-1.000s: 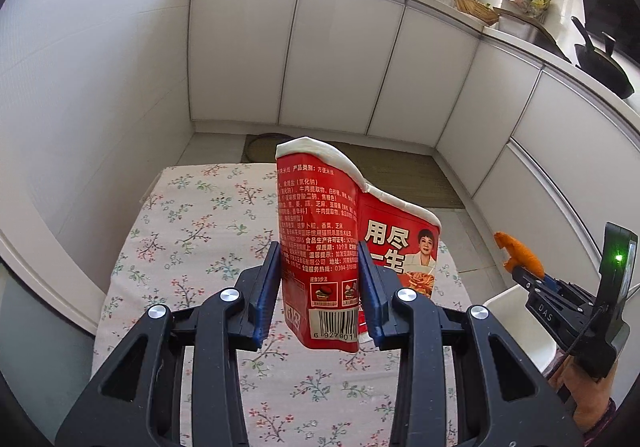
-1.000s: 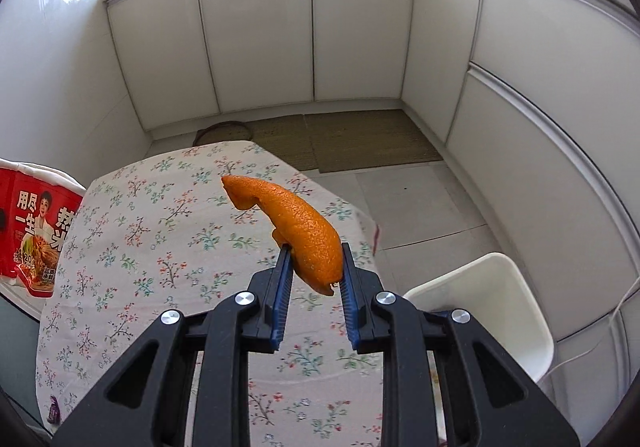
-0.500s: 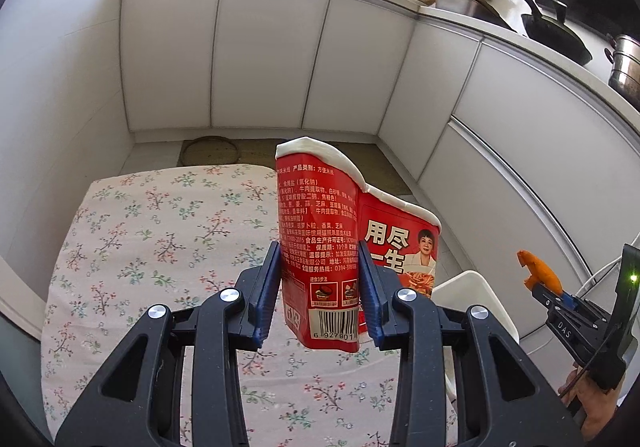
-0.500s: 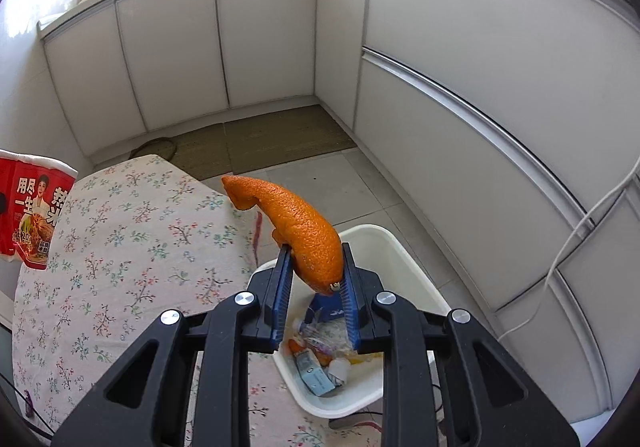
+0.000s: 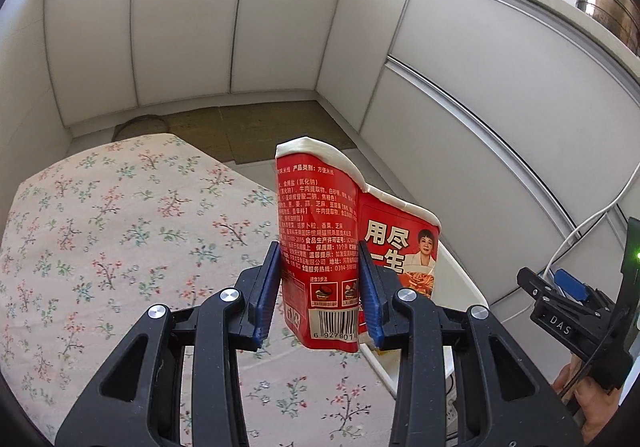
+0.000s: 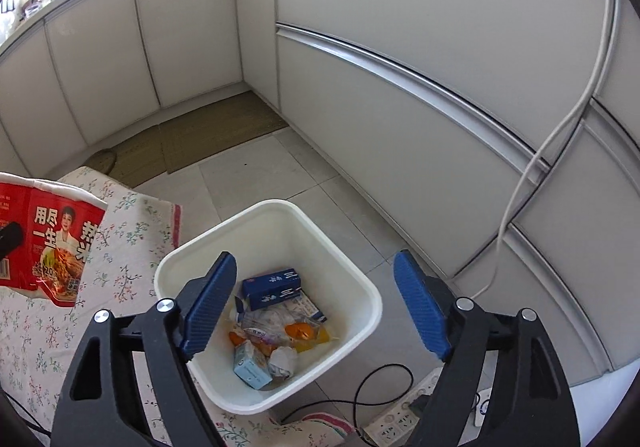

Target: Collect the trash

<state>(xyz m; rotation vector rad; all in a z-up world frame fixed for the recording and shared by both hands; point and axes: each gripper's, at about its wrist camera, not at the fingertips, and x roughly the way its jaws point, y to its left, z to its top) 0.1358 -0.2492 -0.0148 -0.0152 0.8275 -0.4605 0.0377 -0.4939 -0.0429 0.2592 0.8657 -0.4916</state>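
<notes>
A crushed red noodle cup [image 5: 320, 243] is held tight by the left gripper [image 5: 320, 287], in the middle of the left wrist view. It is squeezed between the two blue pads. The cup is held up in the air, above the table with the flowered cloth [image 5: 100, 231]. In the right wrist view the same cup is seen at the left edge of the frame.

The right gripper [image 6: 316, 303] is wide open and nothing is held in it. It hangs right over the white trash bin [image 6: 360, 275], at the bottom middle of that view.

Some trash is already lying in the bin: a blue box [image 6: 276, 285], a small light blue carton [image 6: 250, 367], bits of orange peel [image 6: 300, 331] and some crumpled wrappers. So part of the job looks done. The noodle cup is not yet in the bin. It probably needs to be carried over to the bin and let go. No other trash can be seen on the cloth, but part of the table is hidden.
</notes>
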